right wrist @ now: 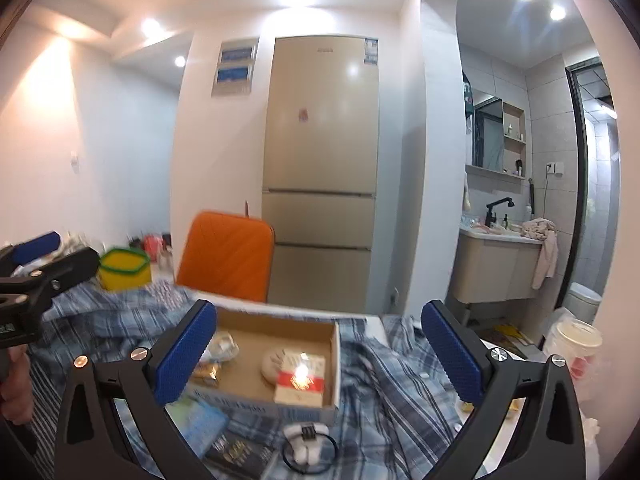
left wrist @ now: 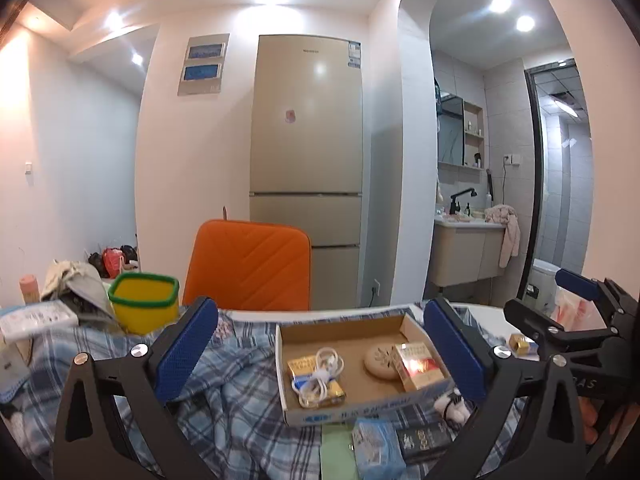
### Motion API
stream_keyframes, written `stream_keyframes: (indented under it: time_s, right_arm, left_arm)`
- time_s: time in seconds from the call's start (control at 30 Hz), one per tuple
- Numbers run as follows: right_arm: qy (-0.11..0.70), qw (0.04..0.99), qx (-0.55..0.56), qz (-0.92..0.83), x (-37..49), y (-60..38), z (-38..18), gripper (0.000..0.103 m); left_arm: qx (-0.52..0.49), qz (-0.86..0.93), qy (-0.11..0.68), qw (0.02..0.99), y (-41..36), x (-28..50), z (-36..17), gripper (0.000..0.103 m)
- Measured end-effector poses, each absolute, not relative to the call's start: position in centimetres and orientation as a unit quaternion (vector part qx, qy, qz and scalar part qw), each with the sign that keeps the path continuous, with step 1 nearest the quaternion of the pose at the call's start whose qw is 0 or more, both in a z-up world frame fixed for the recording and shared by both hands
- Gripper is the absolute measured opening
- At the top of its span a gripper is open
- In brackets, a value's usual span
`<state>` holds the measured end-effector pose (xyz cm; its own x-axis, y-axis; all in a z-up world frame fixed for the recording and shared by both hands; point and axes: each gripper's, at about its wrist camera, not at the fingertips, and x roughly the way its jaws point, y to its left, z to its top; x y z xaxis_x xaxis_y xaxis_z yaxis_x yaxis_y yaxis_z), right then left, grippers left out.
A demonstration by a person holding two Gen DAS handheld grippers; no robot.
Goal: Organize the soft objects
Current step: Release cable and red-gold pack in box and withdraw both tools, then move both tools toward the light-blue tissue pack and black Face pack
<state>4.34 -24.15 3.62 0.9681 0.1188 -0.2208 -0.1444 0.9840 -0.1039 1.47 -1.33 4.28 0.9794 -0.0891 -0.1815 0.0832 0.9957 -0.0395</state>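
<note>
Plainly the soft thing at issue is the blue plaid shirt (left wrist: 224, 396), which lies rumpled across the worktop (left wrist: 360, 309) and under a shallow cardboard box (left wrist: 344, 410); the box holds a coiled white cable (left wrist: 320, 372), a round beige disc (left wrist: 380, 362) and a red-and-white packet (left wrist: 416, 366); just in front of it lie a white hair tie (right wrist: 306, 442), a dark booklet (left wrist: 420, 442) and a pale blue packet (left wrist: 376, 450); a yellow tub with a green rim (left wrist: 144, 300) stands at the far left, an orange chair back (left wrist: 250, 266) behind. The left hand-held gripper (left wrist: 320, 350) and the right hand-held gripper (right wrist: 320, 354) both hover above the cloth with jaws spread wide and nothing between them; neither touches the shirt. I judge that a fresh grasp is being lined up; the box pins the cloth, so the next move probably calls for clearing it, then pinching a free edge.
</note>
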Motion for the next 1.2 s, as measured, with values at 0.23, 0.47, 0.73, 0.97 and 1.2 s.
stream_keyframes:
  time_s: [0.23, 0.47, 0.73, 0.97, 1.2]
  right_arm:
    - [0.123, 0.99, -0.042, 0.058, 4.6, -25.0, 0.6, 0.103]
    - [0.142, 0.987, -0.027, 0.064, 5.2, -25.9, -0.6, 0.103]
    - [0.154, 0.986, -0.025, 0.06, 5.5, -25.8, -1.0, 0.103]
    - [0.165, 0.984, -0.027, 0.062, 5.9, -25.5, -1.3, 0.103]
    - [0.165, 0.984, -0.027, 0.062, 5.8, -25.5, -1.4, 0.103]
  left_arm:
    - [-0.003, -0.039, 0.094, 0.995, -1.8, 1.1, 0.4, 0.103]
    - [-0.027, -0.043, 0.104, 0.993, -0.9, 1.2, -0.1, 0.103]
    - [-0.028, -0.037, 0.1, 0.994, -0.9, 1.0, -0.2, 0.103]
    - [-0.031, -0.037, 0.11, 0.993, -0.8, 1.2, -0.3, 0.103]
    - [-0.033, -0.036, 0.111, 0.993, -0.7, 1.2, -0.3, 0.103]
